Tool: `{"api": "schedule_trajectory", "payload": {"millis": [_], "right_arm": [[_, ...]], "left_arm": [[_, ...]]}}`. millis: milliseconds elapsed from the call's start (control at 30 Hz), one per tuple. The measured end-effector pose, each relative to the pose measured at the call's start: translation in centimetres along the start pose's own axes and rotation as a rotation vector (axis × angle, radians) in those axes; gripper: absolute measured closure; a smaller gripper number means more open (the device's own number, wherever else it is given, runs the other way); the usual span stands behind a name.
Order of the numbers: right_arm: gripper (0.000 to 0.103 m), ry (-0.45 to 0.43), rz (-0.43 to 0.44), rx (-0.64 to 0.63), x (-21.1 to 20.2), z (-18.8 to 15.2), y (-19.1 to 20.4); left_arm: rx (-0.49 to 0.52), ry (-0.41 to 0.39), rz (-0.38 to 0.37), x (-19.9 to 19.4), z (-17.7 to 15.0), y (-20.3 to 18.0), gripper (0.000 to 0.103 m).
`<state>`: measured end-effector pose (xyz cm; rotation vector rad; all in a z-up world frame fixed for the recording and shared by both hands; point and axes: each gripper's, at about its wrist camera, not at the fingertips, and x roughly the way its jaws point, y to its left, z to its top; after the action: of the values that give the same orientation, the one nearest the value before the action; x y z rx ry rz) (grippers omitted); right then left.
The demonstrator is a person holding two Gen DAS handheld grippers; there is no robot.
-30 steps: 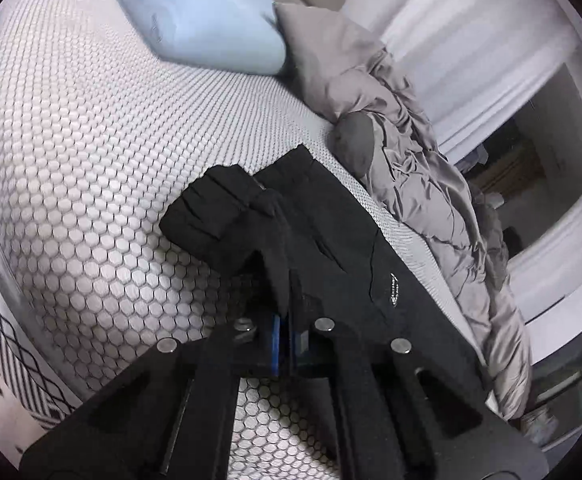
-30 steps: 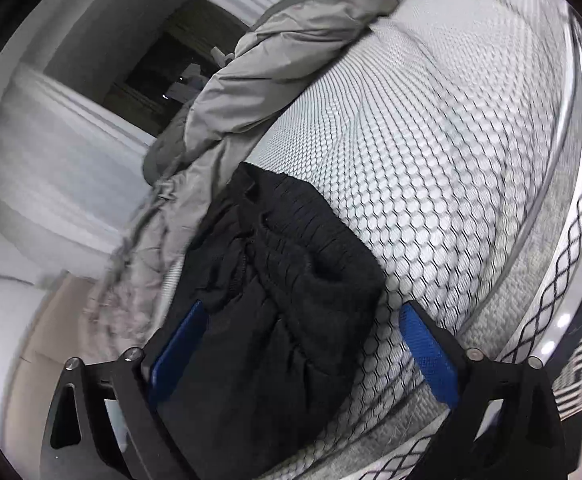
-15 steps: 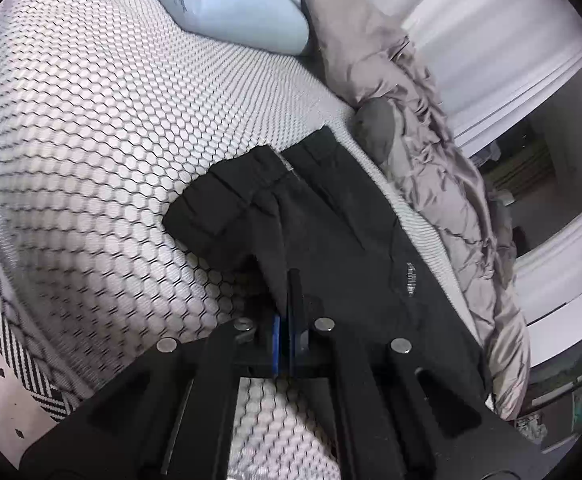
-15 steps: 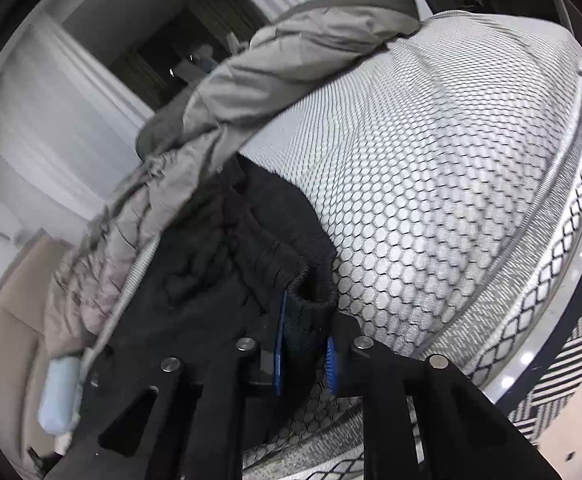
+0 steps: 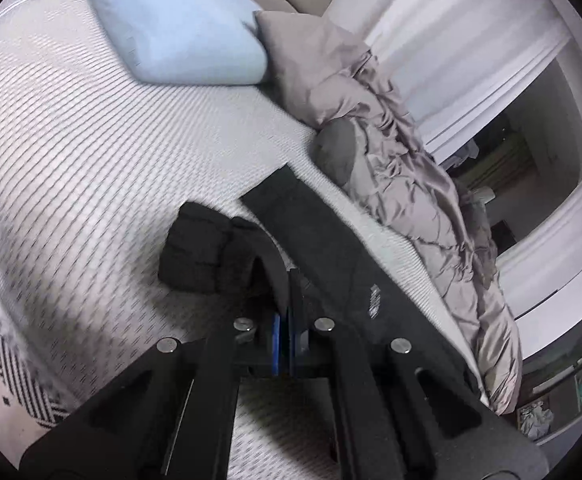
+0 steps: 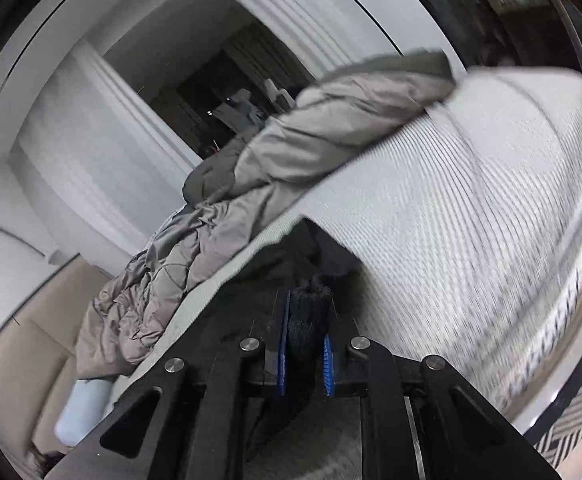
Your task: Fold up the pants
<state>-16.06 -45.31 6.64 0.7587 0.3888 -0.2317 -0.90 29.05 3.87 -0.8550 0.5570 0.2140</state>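
Black pants (image 5: 331,256) lie lengthwise on the honeycomb-patterned bed (image 5: 91,160), one leg end bunched in a lump at the left. My left gripper (image 5: 287,320) is shut on a thin fold of the pants' fabric, which rises from the bed to its blue pads. In the right wrist view my right gripper (image 6: 306,344) is shut on the thick ribbed waistband of the pants (image 6: 283,272), lifted off the mattress; the cloth hangs below the jaws.
A light blue pillow (image 5: 179,28) lies at the head of the bed. A crumpled grey duvet (image 5: 403,184) runs along the far side, right beside the pants. White curtains (image 5: 471,40) and a dark doorway (image 6: 227,80) stand beyond. A black-and-white patterned rug (image 5: 7,356) lies below the bed's edge.
My right gripper closed from wide open onto the waistband, then rose and rolled. The left gripper stayed shut on the fabric and rose, pulling the cloth up off the bed.
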Motion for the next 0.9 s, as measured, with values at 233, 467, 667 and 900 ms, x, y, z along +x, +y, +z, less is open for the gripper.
{"api": "schedule_trajectory", "payload": {"millis": [233, 467, 667, 900], "right_arm": [[0.091, -0.028, -0.101, -0.107, 8.1, 7.5, 6.2], [0.033, 0.095, -0.272, -0.172, 24.1, 12.3, 8.8], [0.019, 0.089, -0.262, -0.174, 23.0, 9.4, 7.6], [0.019, 0.155, -0.203, -0.051, 19.3, 5.3, 4.9]], "left_arm": [[0.052, 0.014, 0.025, 6.9, 7.5, -7.0, 0.103], [0.257, 0.084, 0.335, 20.2, 12.9, -13.6, 0.061], [0.210, 0.003, 0.306, 18.5, 14.2, -12.3, 0.029], [0.074, 0.062, 0.165, 15.2, 8.9, -8.5, 0.029]]}}
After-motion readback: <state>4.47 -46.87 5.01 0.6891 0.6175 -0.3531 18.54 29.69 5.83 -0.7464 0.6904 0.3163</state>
